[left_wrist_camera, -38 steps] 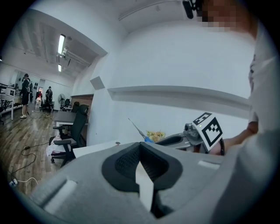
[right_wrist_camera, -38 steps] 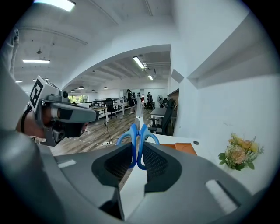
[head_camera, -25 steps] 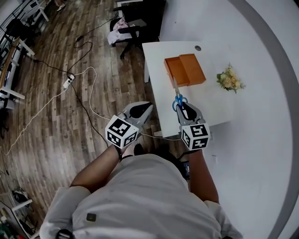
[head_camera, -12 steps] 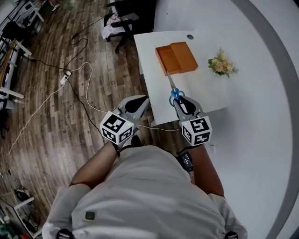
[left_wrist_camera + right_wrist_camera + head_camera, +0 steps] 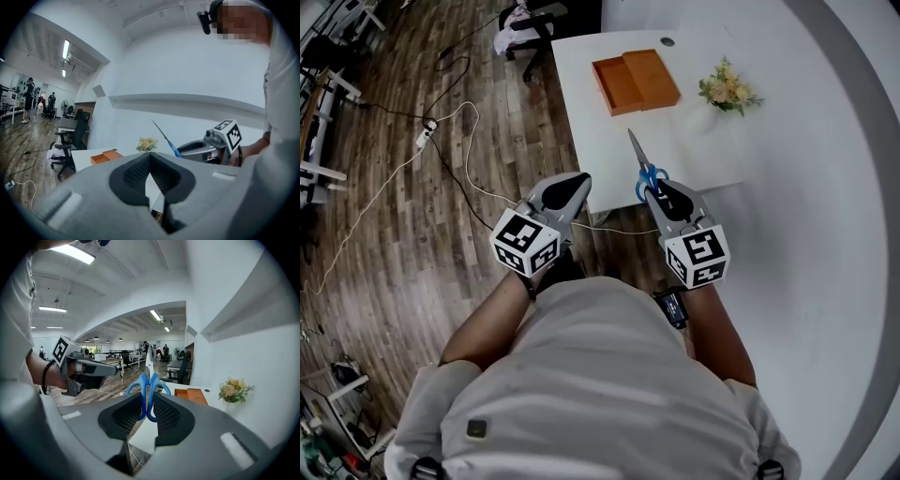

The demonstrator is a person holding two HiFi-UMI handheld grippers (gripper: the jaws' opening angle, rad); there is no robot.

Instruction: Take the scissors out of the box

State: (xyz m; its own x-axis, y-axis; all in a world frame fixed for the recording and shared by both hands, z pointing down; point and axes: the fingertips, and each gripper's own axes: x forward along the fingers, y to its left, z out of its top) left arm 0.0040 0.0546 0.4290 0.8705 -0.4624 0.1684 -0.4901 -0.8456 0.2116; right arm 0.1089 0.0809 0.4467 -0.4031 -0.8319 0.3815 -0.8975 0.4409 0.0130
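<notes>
Blue-handled scissors [image 5: 643,161]: out of the box, off the surface, carried in the air over the near end of the table [image 5: 609,141]. Blades were closed, tip aimed back toward the box.
handle loops [image 5: 149,397]: pinched side by side between the pads, nothing else supporting them.
right gripper [image 5: 662,194]: jaws clamped on those loops, partly apart only because the handles filled the gap.
box [image 5: 635,82]: orange, open, at the far end of the table, well apart from the scissors. Nothing visible inside from above.
step: removal looked done to me; what remained was carrying clear and setting down.
how to do it well: the grip sat at the very end, so the blades made a long lever. Keep the clamp firm, avoid wrist flicks, and keep the tip away from the flowers [image 5: 727,92] and the other gripper. Lay the scissors flat on bare table before easing the jaws.
left gripper [image 5: 566,190]: jaws together, empty, over the wood floor [image 5: 412,244] just off the table's left edge.
arm pose: elbows bent, both forearms drawn in near the torso. Grippers sat side by side, pointing forward and slightly down.
</notes>
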